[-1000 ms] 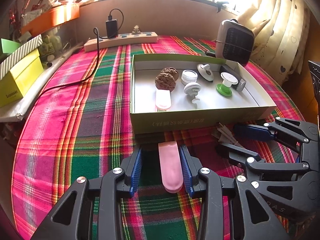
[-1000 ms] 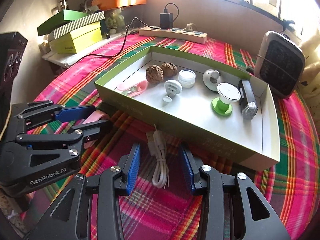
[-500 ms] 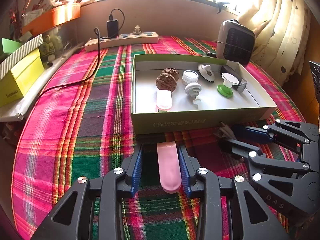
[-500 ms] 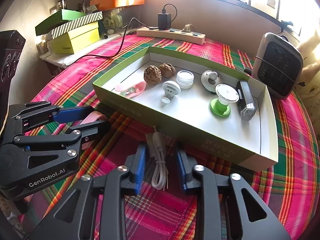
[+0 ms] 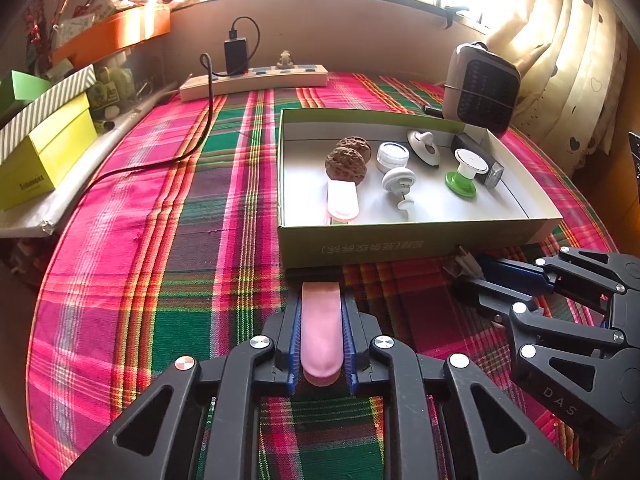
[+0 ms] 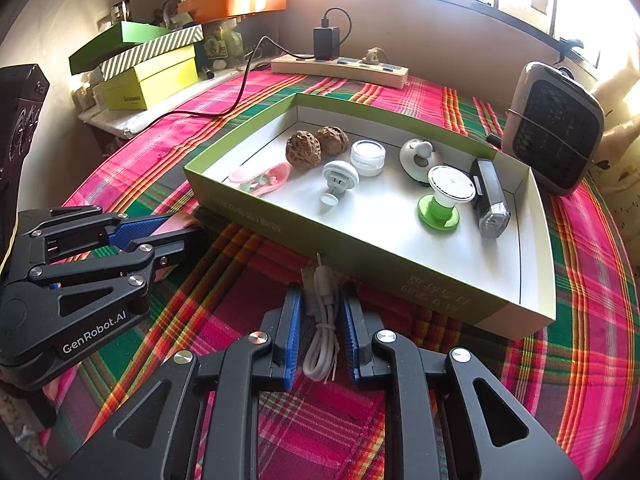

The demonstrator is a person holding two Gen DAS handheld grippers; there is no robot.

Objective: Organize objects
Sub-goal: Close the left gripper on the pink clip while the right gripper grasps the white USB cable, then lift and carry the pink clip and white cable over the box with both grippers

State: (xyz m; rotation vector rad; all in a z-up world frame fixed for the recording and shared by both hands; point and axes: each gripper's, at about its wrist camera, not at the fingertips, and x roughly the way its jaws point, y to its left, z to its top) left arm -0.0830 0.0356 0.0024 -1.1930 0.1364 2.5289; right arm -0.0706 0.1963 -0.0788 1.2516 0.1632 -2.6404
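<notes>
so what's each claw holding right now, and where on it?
Left claw: shut on the pink case, pads on its long sides. Right claw: shut on the coiled white USB cable, across the bundle's sides.

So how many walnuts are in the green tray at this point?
2. Both sit in the green tray toward its far left: one walnut nearer the camera, beside the pink clip, the second walnut touching it just behind. None appears hidden.

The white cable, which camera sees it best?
The right wrist view: the bundled white cable lies lengthwise between the right gripper pads, which pinch it. In the left wrist view only its plug end peeks out beyond that gripper.
</notes>
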